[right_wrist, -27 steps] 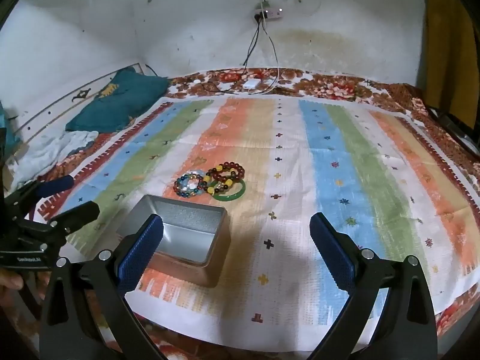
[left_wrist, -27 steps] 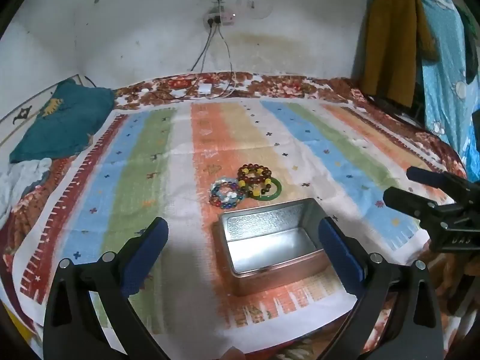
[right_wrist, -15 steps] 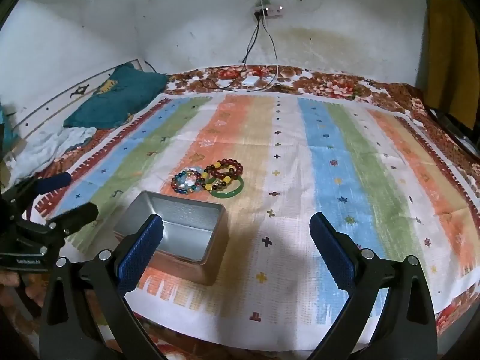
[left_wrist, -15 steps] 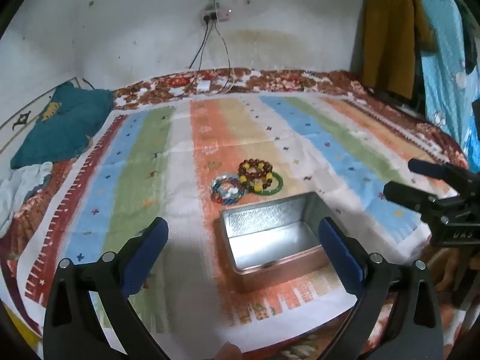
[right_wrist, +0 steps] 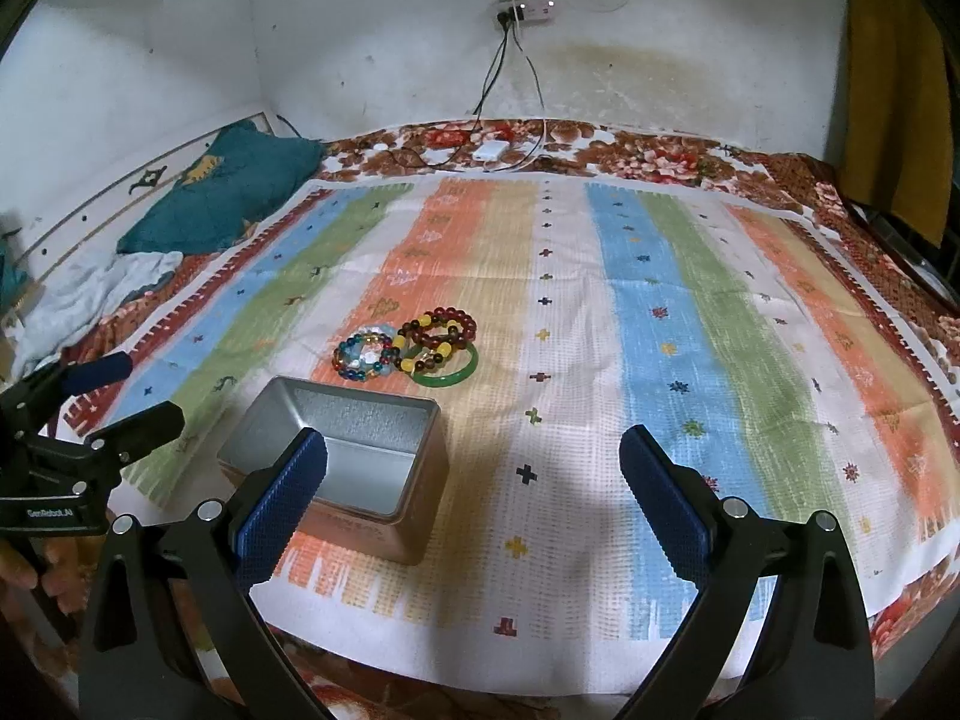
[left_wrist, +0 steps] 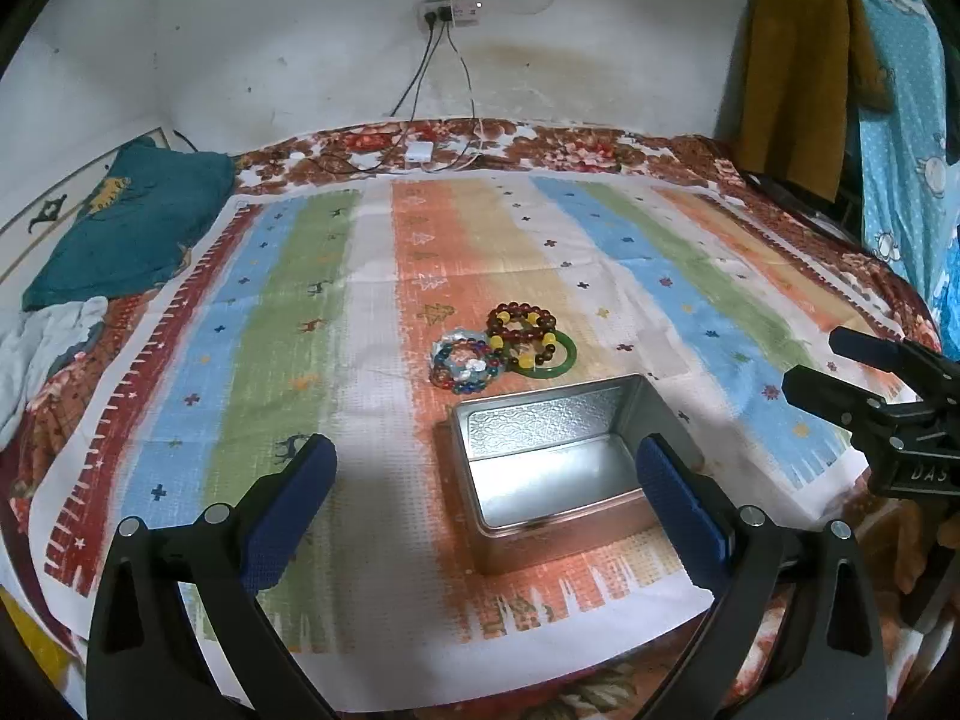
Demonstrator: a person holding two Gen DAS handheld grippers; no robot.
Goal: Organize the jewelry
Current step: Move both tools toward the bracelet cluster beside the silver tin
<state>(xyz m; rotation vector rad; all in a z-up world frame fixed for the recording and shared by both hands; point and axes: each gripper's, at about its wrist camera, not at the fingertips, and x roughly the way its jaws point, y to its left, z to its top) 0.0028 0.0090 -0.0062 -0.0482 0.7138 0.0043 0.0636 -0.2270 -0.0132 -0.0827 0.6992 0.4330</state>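
Note:
An open, empty silver tin box (left_wrist: 549, 468) (right_wrist: 342, 450) sits on the striped cloth. Just beyond it lie a blue glass bead bracelet (left_wrist: 465, 360) (right_wrist: 366, 354), a dark red and yellow bead bracelet (left_wrist: 521, 327) (right_wrist: 441, 330) and a green jade bangle (left_wrist: 555, 357) (right_wrist: 450, 372), touching each other. My left gripper (left_wrist: 483, 480) is open and empty, held above the near edge of the box. My right gripper (right_wrist: 474, 483) is open and empty, to the right of the box. Each gripper shows at the side of the other's view, the right (left_wrist: 864, 384) and the left (right_wrist: 90, 396).
The striped cloth (left_wrist: 300, 312) covers a bed with a floral sheet (left_wrist: 600, 150). A teal pillow (left_wrist: 126, 222) and pale clothes (left_wrist: 42, 342) lie at the left. Cables and a white charger (left_wrist: 419, 151) lie by the back wall. Clothes (left_wrist: 840, 60) hang at the right.
Both views have shifted slightly: the bed, box and bracelets sit a little lower and nearer in frame. Both grippers stay open and the objects have not moved on the cloth.

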